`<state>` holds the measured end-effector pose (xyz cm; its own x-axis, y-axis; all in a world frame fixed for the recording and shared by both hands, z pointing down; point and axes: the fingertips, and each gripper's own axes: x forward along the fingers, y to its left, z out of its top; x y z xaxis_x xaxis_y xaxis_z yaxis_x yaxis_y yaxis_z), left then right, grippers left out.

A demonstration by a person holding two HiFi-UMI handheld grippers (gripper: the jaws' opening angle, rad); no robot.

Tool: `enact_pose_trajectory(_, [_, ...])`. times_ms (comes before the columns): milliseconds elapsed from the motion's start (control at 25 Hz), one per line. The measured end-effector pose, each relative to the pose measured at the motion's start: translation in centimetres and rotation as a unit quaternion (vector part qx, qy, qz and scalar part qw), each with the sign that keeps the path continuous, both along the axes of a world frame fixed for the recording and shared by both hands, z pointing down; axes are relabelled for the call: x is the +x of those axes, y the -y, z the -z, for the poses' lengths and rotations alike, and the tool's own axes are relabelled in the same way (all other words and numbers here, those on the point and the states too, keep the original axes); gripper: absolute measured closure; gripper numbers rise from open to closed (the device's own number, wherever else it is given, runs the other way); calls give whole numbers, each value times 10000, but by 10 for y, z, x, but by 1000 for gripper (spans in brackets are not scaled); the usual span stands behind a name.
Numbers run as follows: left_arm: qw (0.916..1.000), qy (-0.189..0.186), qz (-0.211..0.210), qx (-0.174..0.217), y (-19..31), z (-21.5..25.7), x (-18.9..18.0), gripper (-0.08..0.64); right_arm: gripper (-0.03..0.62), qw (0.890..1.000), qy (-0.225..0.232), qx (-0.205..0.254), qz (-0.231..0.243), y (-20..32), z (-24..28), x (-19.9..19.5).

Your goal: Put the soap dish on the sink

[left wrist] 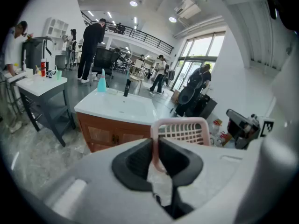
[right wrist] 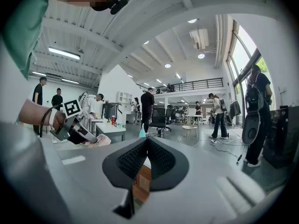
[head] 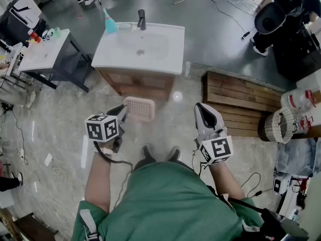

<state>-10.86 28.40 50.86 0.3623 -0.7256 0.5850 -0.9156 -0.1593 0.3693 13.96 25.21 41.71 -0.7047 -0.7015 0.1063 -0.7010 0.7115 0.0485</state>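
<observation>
My left gripper [head: 123, 113] is shut on the near rim of a pink slotted soap dish [head: 139, 108], which I hold in the air in front of the cabinet. In the left gripper view the soap dish [left wrist: 183, 129] sticks up between the closed black pads. The white sink [head: 141, 46] on a wooden cabinet stands ahead, with a black tap [head: 142, 19] at its back edge. My right gripper [head: 204, 109] is shut with nothing between its jaws, held at my right. The right gripper view shows its pads [right wrist: 147, 158] pressed together and the left gripper [right wrist: 74, 127] off to its left.
A teal bottle [head: 109, 22] stands on the sink's back left corner. A white side table [head: 42, 50] with small bottles is at the left. A wooden bench [head: 235, 104] and a woven basket [head: 277, 126] lie to the right. Several people stand in the background.
</observation>
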Motion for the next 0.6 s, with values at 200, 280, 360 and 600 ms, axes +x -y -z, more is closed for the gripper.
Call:
enact_pose_trajectory(200, [10000,-23,-51,-33,0,-1,3,522,589,10000,-3,-26,-32,0,-2,2])
enact_pose_trajectory(280, [9999,-34,-93,-32,0,-1,4,522,589,9999,122,-37,-96,1,-1,3])
enact_pose_trajectory(360, [9999,-54,-137,-30,1,0,-1,522,589,9996,197,-38,-201,3,0,1])
enact_pose_trajectory(600, [9995,-179,-235,63,10,2,-33,522,589,9986,163,-112,-494,12,4,-27])
